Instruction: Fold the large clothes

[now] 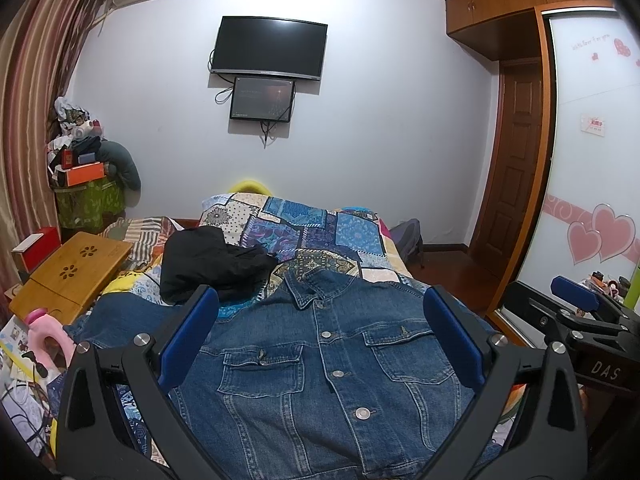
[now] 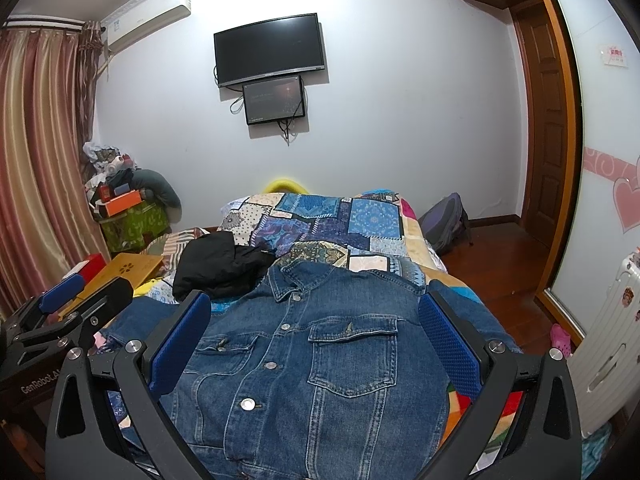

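A blue denim jacket point(image 1: 328, 376) lies front-up and buttoned on the patchwork bedspread point(image 1: 312, 228), collar away from me, sleeves spread to both sides. It also shows in the right wrist view point(image 2: 320, 364). My left gripper point(image 1: 320, 320) hovers above the jacket's chest, jaws wide open and empty. My right gripper point(image 2: 316, 320) hovers beside it, also wide open and empty. The right gripper shows at the right edge of the left wrist view point(image 1: 576, 308); the left gripper shows at the left edge of the right wrist view point(image 2: 64, 300).
A black garment point(image 1: 208, 260) lies crumpled on the bed past the jacket's left shoulder. A wooden lap desk point(image 1: 68, 276) sits at the bed's left side. A backpack point(image 2: 444, 224) stands on the floor to the right. A white suitcase point(image 2: 612, 344) stands near right.
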Tool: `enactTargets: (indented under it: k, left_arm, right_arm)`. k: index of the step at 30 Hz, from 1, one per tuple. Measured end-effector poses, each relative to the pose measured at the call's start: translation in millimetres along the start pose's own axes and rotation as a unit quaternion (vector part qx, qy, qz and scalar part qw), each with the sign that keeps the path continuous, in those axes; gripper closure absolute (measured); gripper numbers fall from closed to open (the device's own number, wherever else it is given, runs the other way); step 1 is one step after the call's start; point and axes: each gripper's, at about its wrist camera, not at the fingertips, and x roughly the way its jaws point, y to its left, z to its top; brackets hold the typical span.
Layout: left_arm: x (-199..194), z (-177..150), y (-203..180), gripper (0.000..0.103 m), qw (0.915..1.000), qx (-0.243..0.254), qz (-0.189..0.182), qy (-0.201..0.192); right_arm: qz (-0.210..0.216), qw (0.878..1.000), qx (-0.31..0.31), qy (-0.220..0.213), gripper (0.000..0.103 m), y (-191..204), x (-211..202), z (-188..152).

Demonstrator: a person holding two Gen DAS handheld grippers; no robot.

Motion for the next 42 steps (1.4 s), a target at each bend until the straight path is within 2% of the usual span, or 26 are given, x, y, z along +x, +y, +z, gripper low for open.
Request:
enactTargets:
  k: [6, 13, 18, 23, 27, 30, 33, 36, 39, 42]
  left_arm:
    - [4.2, -1.9, 4.4, 0.000, 1.0000, -0.003, 0.003, 0.004]
    - [26.7, 2.8, 30.0, 0.000, 0.9993, -0.018, 0.031, 0.013]
    - [47.2, 7.1, 58.9, 0.000, 0.9969, -0.023, 0.074, 0.015]
    - [61.0, 15.5, 98.9, 0.000, 0.9894, -0.035, 0.141, -0.002]
    - [75.6, 22.2, 138.2, 0.000, 0.9803, -0.049, 0.191, -0.001]
    - [90.0, 22.4, 173.5, 0.000, 0.9700, -0.056, 0.237, 0.009]
    - [102.9, 18.5, 206.9, 0.000, 0.9627, -0.072, 0.259, 0.027]
    - [119.1, 7.1, 247.2, 0.000, 0.9525, -0.114, 0.276, 0.058]
    - [139.1, -15.2, 294.4, 0.000, 0.9384, -0.179, 0.275, 0.108]
    - [147.9, -47.0, 334.9, 0.000, 0.9116, -0.264, 0.277, 0.150]
  right_arm:
    - [-0.003, 1.000, 0.000, 0.011, 0.000, -0.8, 7.6, -1.5]
    - [-0.010, 0.999, 0.001, 0.037, 0.000, -5.4, 27.9, 0.2]
    - [-0.017, 0.998, -0.001, 0.061, 0.000, -8.3, 49.0, 0.3]
    - [-0.027, 0.996, -0.004, 0.082, 0.000, -11.2, 69.8, 3.2]
    - [-0.033, 0.995, -0.005, 0.097, 0.000, -14.4, 87.9, 6.7]
    - [-0.037, 0.994, -0.005, 0.106, 0.000, -17.2, 101.3, 8.9]
    - [-0.042, 0.992, -0.005, 0.118, 0.000, -18.1, 113.5, 9.3]
    - [-0.046, 0.991, -0.002, 0.130, 0.000, -19.9, 125.5, 8.4]
    - [-0.048, 0.988, 0.002, 0.144, 0.000, -21.1, 136.8, 6.2]
    - [-0.050, 0.986, 0.002, 0.158, 0.000, -20.8, 146.8, 4.3]
